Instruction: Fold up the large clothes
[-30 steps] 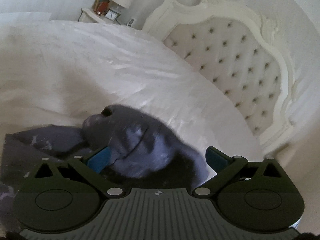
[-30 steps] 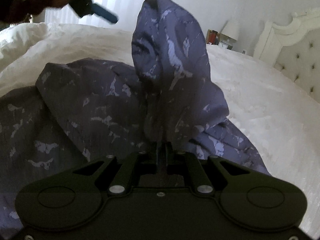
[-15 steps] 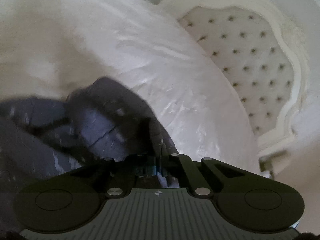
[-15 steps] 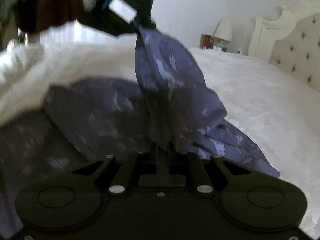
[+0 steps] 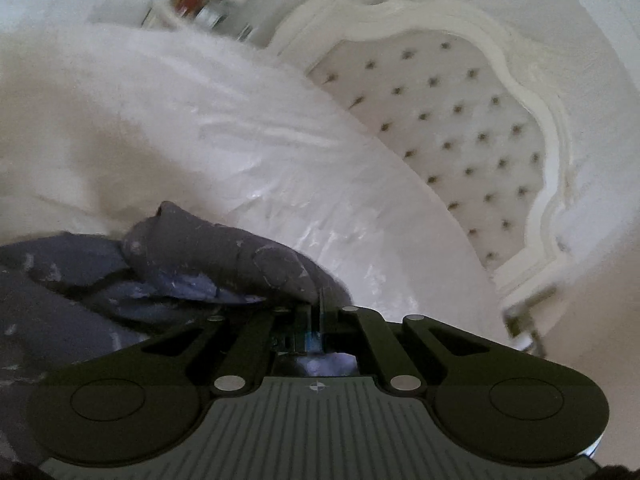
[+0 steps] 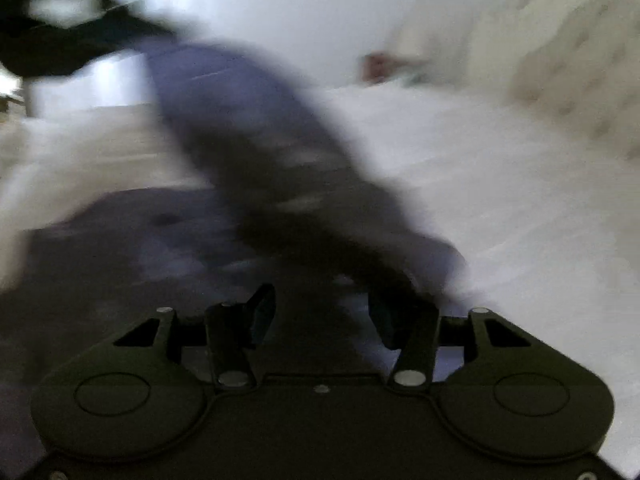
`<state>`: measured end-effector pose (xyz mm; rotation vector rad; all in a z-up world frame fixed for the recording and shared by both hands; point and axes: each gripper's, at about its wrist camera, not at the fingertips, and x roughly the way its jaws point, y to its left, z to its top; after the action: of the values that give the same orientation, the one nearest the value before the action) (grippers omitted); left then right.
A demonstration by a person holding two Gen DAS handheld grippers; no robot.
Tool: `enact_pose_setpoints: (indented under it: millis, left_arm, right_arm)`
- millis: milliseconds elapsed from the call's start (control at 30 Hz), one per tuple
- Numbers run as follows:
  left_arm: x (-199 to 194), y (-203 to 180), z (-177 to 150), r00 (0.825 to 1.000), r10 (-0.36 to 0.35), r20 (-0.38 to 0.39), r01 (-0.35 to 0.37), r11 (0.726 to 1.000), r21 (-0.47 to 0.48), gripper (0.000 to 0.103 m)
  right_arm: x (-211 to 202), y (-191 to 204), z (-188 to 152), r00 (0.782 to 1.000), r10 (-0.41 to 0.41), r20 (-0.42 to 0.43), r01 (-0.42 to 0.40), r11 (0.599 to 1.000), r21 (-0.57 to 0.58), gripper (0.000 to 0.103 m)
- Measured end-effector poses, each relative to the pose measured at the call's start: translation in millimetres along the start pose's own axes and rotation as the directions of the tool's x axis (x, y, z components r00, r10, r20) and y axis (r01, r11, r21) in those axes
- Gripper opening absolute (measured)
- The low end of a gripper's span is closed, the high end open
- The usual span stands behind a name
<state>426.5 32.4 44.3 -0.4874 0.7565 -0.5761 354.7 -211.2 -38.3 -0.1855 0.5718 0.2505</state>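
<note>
A large dark purple garment with pale blotches (image 5: 208, 256) lies on a white bed. My left gripper (image 5: 316, 320) is shut on a fold of it and holds that part raised. In the blurred right wrist view the garment (image 6: 248, 144) stretches up from the bed to the left gripper (image 6: 60, 40) at top left. My right gripper (image 6: 322, 316) is open, its fingers apart on either side of the cloth below it.
The white bedspread (image 5: 200, 140) covers the bed to the right and behind. A tufted white headboard (image 5: 460, 128) stands at the right. A nightstand with small items (image 5: 200, 4) is at the far back.
My left gripper shut on the garment and lifted it. My right gripper, which was shut on the cloth, has opened and let it go. The right view is now blurred by motion.
</note>
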Motion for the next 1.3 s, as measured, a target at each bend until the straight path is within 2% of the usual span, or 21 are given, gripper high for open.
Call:
enact_pose_setpoints:
  millis: [33, 100, 167, 267, 300, 333, 400, 467, 533, 600, 700, 767, 833, 933, 967, 1033, 1100, 1167, 1200, 1233, 1300]
  left_arm:
    - [0, 2, -13, 1.000, 0.020, 0.000, -0.020, 0.999, 0.029, 0.004]
    - [5, 10, -44, 0.997, 0.079, -0.023, -0.077, 0.994, 0.083, 0.004]
    - [17, 23, -75, 0.987, 0.138, -0.084, -0.128, 0.985, 0.114, 0.005]
    - [39, 41, -111, 0.952, 0.242, -0.187, -0.216, 0.965, 0.148, 0.008]
    - [41, 45, -117, 0.948, 0.247, -0.199, -0.218, 0.963, 0.157, 0.009]
    - [39, 45, -120, 0.953, 0.241, -0.186, -0.211, 0.963, 0.166, 0.009]
    - [31, 39, -117, 0.957, 0.233, -0.174, -0.200, 0.962, 0.188, 0.023]
    - [17, 33, -110, 0.965, 0.208, -0.160, -0.172, 0.962, 0.212, 0.028]
    - [-1, 27, -104, 0.976, 0.185, -0.112, -0.152, 0.956, 0.250, 0.033]
    - [-17, 24, -97, 0.982, 0.183, -0.038, -0.165, 0.945, 0.282, 0.045]
    - [-28, 28, -80, 0.977, 0.206, 0.058, -0.214, 0.939, 0.271, 0.048]
    - [-24, 36, -69, 0.972, 0.225, 0.071, -0.235, 0.946, 0.222, 0.048]
    - [-15, 44, -59, 0.968, 0.244, 0.061, -0.251, 0.950, 0.184, 0.048]
    - [0, 50, -55, 0.962, 0.271, 0.033, -0.272, 0.947, 0.169, 0.048]
    - [4, 51, -57, 0.960, 0.279, 0.024, -0.279, 0.945, 0.169, 0.048]
    - [10, 54, -57, 0.959, 0.282, 0.000, -0.278, 0.945, 0.174, 0.048]
    - [14, 58, -57, 0.963, 0.269, -0.021, -0.262, 0.949, 0.176, 0.047]
    - [11, 61, -60, 0.970, 0.245, -0.007, -0.241, 0.957, 0.162, 0.039]
    - [11, 60, -61, 0.972, 0.236, -0.005, -0.233, 0.960, 0.159, 0.038]
    - [12, 61, -64, 0.969, 0.246, -0.011, -0.241, 0.957, 0.162, 0.038]
    - [18, 66, -70, 0.952, 0.303, -0.040, -0.292, 0.942, 0.166, 0.038]
  right_arm:
    - [0, -5, 0, 0.999, -0.038, 0.005, 0.038, 0.999, -0.014, 0.059]
    - [2, -13, -5, 0.997, -0.059, -0.040, 0.059, 0.998, -0.017, 0.061]
    - [3, -16, -18, 0.992, -0.071, -0.103, 0.068, 0.997, -0.036, 0.065]
    - [2, -17, -42, 0.978, -0.090, -0.187, 0.080, 0.995, -0.061, 0.067]
    - [0, -18, -48, 0.974, -0.101, -0.205, 0.092, 0.994, -0.053, 0.067]
    - [-4, -20, -50, 0.972, -0.108, -0.208, 0.103, 0.994, -0.037, 0.067]
    - [-13, -28, -53, 0.971, -0.122, -0.203, 0.130, 0.991, 0.025, 0.067]
    - [-25, -38, -53, 0.972, -0.137, -0.192, 0.161, 0.981, 0.112, 0.068]
    - [-43, -48, -52, 0.984, -0.124, -0.132, 0.151, 0.963, 0.224, 0.068]
    - [-58, -55, -50, 0.997, -0.055, -0.050, 0.069, 0.939, 0.338, 0.068]
    - [-64, -46, -48, 0.998, 0.060, 0.033, -0.068, 0.898, 0.435, 0.068]
    - [-55, -35, -45, 0.991, 0.128, 0.026, -0.125, 0.872, 0.474, 0.068]
    - [-41, -25, -44, 0.985, 0.170, 0.000, -0.146, 0.842, 0.520, 0.068]
    - [-25, -22, -49, 0.980, 0.186, -0.065, -0.115, 0.806, 0.581, 0.068]
    - [-17, -21, -52, 0.979, 0.187, -0.087, -0.099, 0.796, 0.597, 0.063]
    - [-6, -17, -53, 0.974, 0.202, -0.105, -0.098, 0.789, 0.606, 0.009]
    - [-4, -11, -47, 0.975, 0.194, -0.107, -0.103, 0.824, 0.557, 0.008]
    - [-15, -9, -39, 0.989, 0.121, -0.087, -0.067, 0.882, 0.467, 0.007]
    - [-19, -12, -39, 0.993, 0.085, -0.087, -0.037, 0.894, 0.447, 0.007]
    - [-19, -19, -40, 0.993, 0.061, -0.102, -0.009, 0.895, 0.445, 0.007]
    - [-11, -28, -46, 0.987, 0.061, -0.146, 0.015, 0.882, 0.470, 0.010]
